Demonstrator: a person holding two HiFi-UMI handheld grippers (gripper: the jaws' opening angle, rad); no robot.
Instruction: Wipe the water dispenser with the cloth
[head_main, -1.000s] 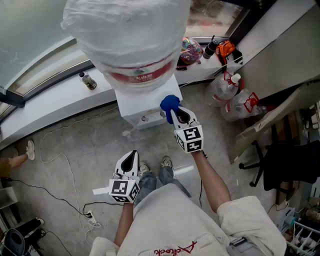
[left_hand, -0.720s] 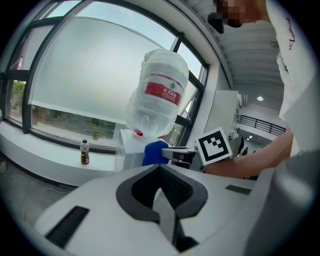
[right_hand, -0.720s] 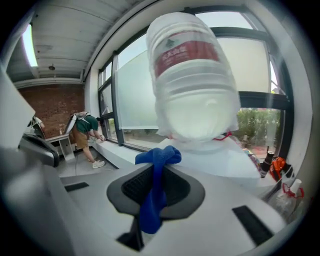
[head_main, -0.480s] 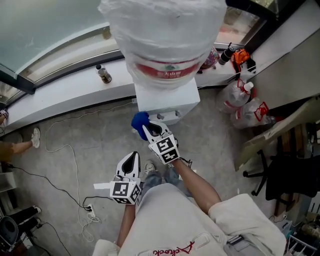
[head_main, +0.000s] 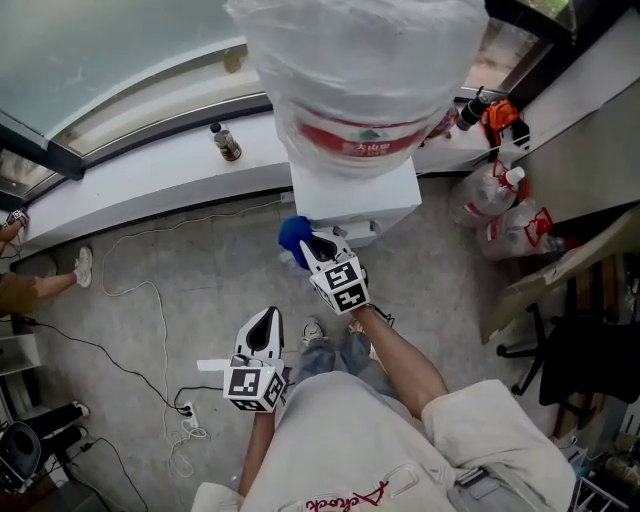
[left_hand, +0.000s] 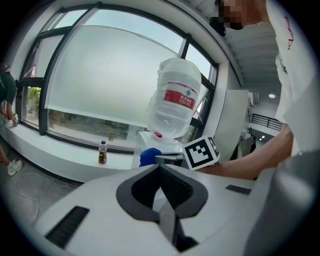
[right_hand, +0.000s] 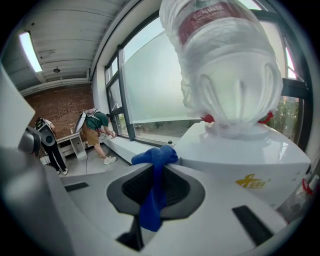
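Observation:
The white water dispenser (head_main: 356, 203) stands by the window ledge, with a plastic-wrapped bottle (head_main: 365, 70) upside down on top. My right gripper (head_main: 312, 243) is shut on a blue cloth (head_main: 293, 236) and holds it at the dispenser's front left corner. In the right gripper view the cloth (right_hand: 155, 172) hangs bunched between the jaws, with the dispenser's top (right_hand: 245, 152) just to the right. My left gripper (head_main: 264, 322) hangs lower, near my feet, shut with nothing in it. In the left gripper view the dispenser (left_hand: 150, 142) and the cloth (left_hand: 149, 156) lie ahead.
A small bottle (head_main: 226, 142) stands on the window ledge (head_main: 140, 190). Cables (head_main: 150, 300) and a power strip (head_main: 186, 410) lie on the floor at left. Plastic bags (head_main: 500, 215) and a black chair (head_main: 570, 350) are at right. People (right_hand: 95, 129) stand farther along the window.
My right gripper carried the cloth leftward across the dispenser's front, from its right side to its left corner. The left gripper stayed low and shut.

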